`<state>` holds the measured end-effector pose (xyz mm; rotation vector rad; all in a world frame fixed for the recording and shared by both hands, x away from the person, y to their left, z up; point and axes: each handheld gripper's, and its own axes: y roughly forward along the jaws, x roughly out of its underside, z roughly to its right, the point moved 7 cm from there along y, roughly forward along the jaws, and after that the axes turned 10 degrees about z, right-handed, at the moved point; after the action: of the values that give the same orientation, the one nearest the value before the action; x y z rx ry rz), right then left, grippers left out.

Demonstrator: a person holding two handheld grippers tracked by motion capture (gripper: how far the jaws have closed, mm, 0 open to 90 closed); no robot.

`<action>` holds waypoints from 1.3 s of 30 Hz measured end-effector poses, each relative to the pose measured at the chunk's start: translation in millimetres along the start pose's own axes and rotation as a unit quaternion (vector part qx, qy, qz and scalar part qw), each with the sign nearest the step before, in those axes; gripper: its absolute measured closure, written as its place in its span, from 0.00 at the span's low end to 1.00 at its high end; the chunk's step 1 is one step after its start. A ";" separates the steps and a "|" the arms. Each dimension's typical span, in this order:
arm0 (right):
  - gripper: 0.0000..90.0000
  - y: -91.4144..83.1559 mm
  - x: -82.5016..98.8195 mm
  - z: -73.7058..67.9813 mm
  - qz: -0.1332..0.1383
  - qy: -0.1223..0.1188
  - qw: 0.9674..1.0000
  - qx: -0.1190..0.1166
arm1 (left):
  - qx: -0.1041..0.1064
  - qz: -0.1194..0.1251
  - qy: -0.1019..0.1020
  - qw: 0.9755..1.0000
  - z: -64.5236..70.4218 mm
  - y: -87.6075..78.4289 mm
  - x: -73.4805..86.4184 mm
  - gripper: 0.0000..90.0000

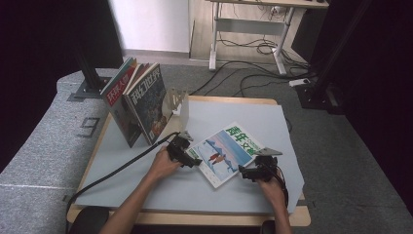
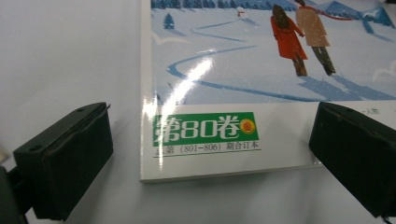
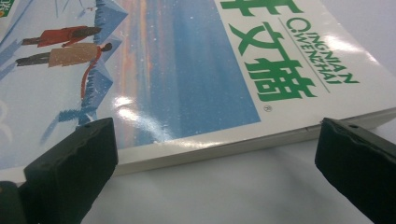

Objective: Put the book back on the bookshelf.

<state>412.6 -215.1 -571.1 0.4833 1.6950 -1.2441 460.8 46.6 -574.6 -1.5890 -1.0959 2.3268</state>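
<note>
A thick magazine (image 1: 225,152) with a snowy blue cover and green title lies flat on the grey table mat (image 1: 146,185). My left gripper (image 1: 189,157) is at its left corner, open, its jaws set wide either side of the magazine's (image 2: 243,79) lower corner with the green label. My right gripper (image 1: 246,171) is at the near right edge, open too, jaws spread along the magazine's (image 3: 187,70) long side without touching it.
Several magazines (image 1: 139,100) stand leaning in a metal bookend rack (image 1: 176,105) at the table's back left. A black cable (image 1: 117,168) trails from the left gripper across the mat. A desk frame (image 1: 253,34) and floor cables lie beyond the table.
</note>
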 end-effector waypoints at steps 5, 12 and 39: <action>0.00 2.6 -0.3 -1.1 0.001 0.007 1.000 -0.004 | 0.010 0.000 0.000 1.000 5.2 -0.3 -0.1 0.03; 0.00 3.7 1.3 0.4 0.001 0.018 1.000 -0.010 | 0.001 -0.020 0.004 1.000 10.2 2.6 -1.5 0.00; 0.00 3.3 3.6 7.6 -0.004 0.041 0.999 -0.012 | 0.013 -0.033 0.033 0.999 31.4 -2.2 3.9 0.00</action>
<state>416.8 -221.2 -576.2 0.5196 1.7801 -1.2224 431.8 34.6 -570.4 -1.5838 -1.0823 2.2215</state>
